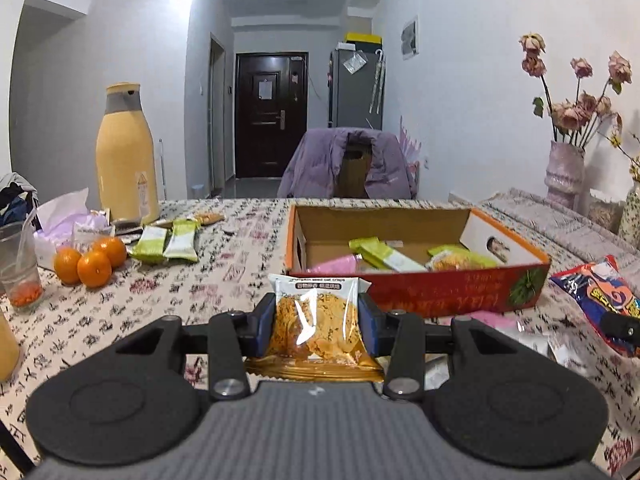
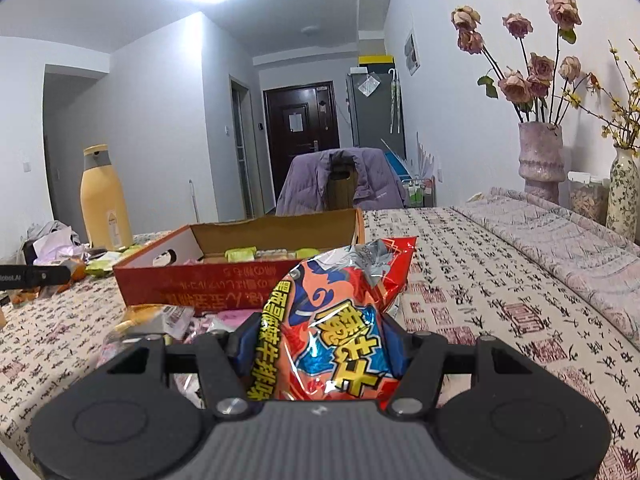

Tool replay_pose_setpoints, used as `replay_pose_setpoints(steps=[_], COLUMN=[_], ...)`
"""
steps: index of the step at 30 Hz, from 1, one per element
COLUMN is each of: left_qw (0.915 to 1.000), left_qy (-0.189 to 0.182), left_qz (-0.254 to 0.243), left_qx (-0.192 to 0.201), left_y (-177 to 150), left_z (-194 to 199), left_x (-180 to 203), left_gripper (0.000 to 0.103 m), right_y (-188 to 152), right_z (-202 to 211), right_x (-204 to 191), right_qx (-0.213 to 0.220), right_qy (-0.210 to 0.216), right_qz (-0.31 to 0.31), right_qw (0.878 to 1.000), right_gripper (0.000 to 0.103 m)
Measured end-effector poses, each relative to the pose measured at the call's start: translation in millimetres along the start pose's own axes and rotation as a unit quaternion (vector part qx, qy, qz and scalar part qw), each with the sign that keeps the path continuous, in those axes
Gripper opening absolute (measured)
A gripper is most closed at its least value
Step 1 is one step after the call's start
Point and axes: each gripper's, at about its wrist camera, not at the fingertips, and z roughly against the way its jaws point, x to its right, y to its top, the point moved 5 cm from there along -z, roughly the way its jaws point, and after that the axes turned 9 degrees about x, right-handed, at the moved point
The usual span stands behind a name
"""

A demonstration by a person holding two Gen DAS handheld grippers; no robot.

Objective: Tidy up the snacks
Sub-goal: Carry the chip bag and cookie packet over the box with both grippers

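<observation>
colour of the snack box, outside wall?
Red with gold lettering on the box outside, orange rim, plain brown cardboard inside. Right wrist view shows it best.

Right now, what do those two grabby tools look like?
Both match. The left tool and right tool each have blue fingers on black linkage bars with silver round bolts, two big black discs, and a grey ribbed body. No cables or sleeves show.

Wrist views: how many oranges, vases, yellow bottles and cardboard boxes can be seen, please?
Oranges: 3
Vases: 2
Yellow bottle: 1
Cardboard box: 1
Total: 7
</observation>
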Motion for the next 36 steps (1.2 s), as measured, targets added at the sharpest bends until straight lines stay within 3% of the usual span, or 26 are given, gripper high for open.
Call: replay_pose_setpoints(steps=[10, 23, 31, 36], left_qw=[0.9998, 0.9998, 0.9998, 0.9997], left_qy=[-0.012, -0.012, -0.006, 0.006], left_qz=[-0.001, 0.009, 0.014, 0.025], left_qx=[0.015, 0.016, 0.012, 0.002], left_y=[25.6, 62.1, 70.7, 61.2], left_z=[-27.3, -99.7, -145.4, -173.1], left_x=[16.4, 35.7, 44.3, 40.5], left_gripper=[0.043, 0.043, 0.043, 0.043], right_y=[28.0, 81.5, 84.1, 68.9], right_z=[-27.7, -111.7, -166.8, -185.4], right_x=[-13.1, -33.0, -36.3, -35.0], right_qx=[0.031, 0.048, 0.024, 0.015], right_qy=[0.018, 0.035, 0.031, 0.025], right_qz=[0.003, 0.012, 0.01, 0.013], right_qw=[0.999, 0.998, 0.999, 1.0], right_gripper=[0.06, 0.06, 0.06, 0.06])
